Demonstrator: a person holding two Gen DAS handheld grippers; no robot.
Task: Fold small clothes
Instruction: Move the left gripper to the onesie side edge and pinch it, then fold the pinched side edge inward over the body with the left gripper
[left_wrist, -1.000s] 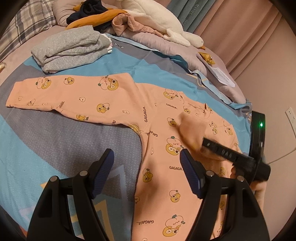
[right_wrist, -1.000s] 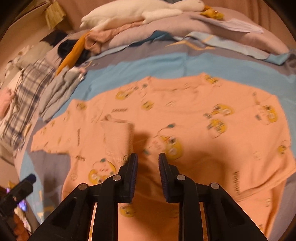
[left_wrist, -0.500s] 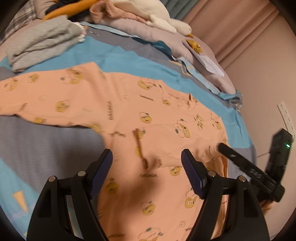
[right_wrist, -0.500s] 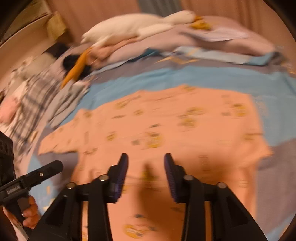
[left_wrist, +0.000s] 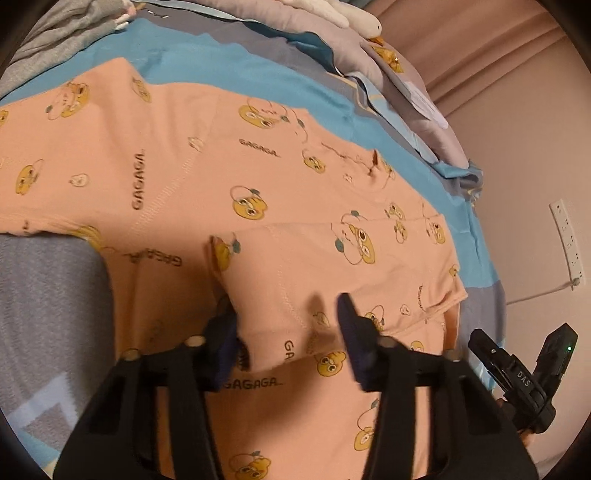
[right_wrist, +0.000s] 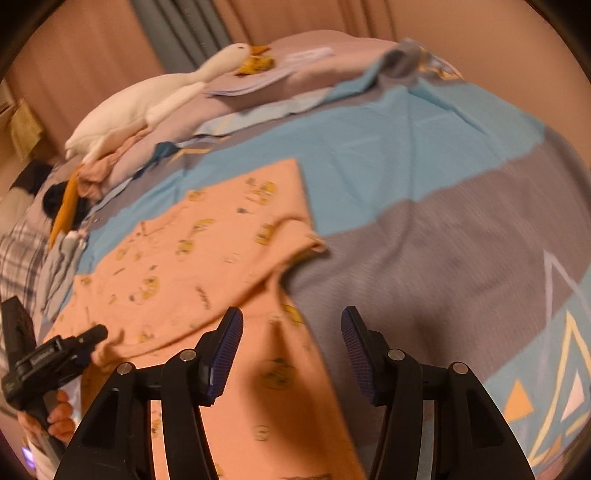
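An orange baby garment (left_wrist: 207, 177) printed with yellow cartoon faces lies flat on the bedspread (left_wrist: 48, 295). One sleeve (left_wrist: 332, 266) is folded across its chest. My left gripper (left_wrist: 288, 332) hangs low over that folded sleeve with its jaws closing. The sleeve's cloth lies between the fingers, and the pads do not press it. In the right wrist view, my right gripper (right_wrist: 291, 347) has its jaws opening with nothing between them. It hovers over the garment's (right_wrist: 192, 266) edge and the grey bedspread (right_wrist: 424, 258). The right gripper (left_wrist: 517, 373) also shows at the lower right of the left wrist view.
Folded grey clothes (left_wrist: 55, 37) lie at the far left. A white plush goose (right_wrist: 147, 103) and a heap of clothes (right_wrist: 74, 192) lie by the pillows. A wall socket strip (left_wrist: 567, 240) is on the right. A hand (right_wrist: 55, 417) holds the left gripper (right_wrist: 55, 354).
The left gripper moved right and lower over the folded sleeve, and its jaws narrowed. The right gripper swung off the garment toward the grey bedspread, and its jaws widened.
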